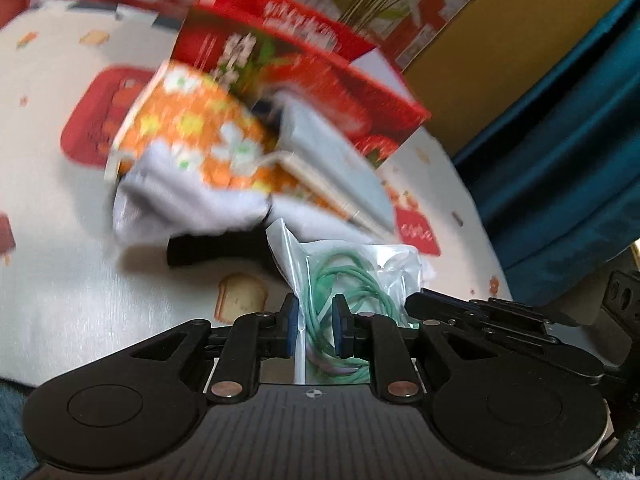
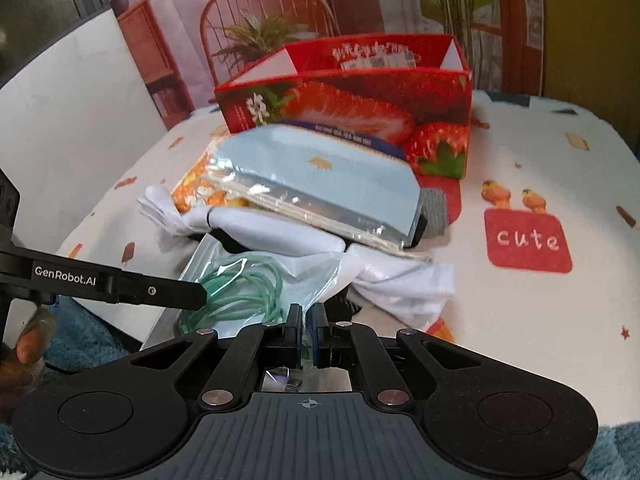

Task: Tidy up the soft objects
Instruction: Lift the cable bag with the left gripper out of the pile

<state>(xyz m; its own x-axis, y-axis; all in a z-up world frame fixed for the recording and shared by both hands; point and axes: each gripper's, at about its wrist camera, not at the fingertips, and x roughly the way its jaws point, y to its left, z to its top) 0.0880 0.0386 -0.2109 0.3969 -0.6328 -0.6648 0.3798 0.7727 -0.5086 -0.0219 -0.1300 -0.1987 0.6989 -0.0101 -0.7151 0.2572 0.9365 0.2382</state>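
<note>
Tabletop (image 2: 540, 320); both grippers (image 1: 313, 324) (image 2: 307, 330) pinch one cord bag (image 2: 256, 280).

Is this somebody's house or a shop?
Probably a home-style room, maybe staged: a table with a cartoon "cute" cloth, a wooden chair and a potted plant behind, plus a strawberry box.

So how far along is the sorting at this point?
Early. Nothing soft visibly sits in the strawberry box yet. Both the left gripper and right gripper pinch the clear bag of green cord. The white cloth, blue packet and orange floral packet remain piled on the table.
</note>
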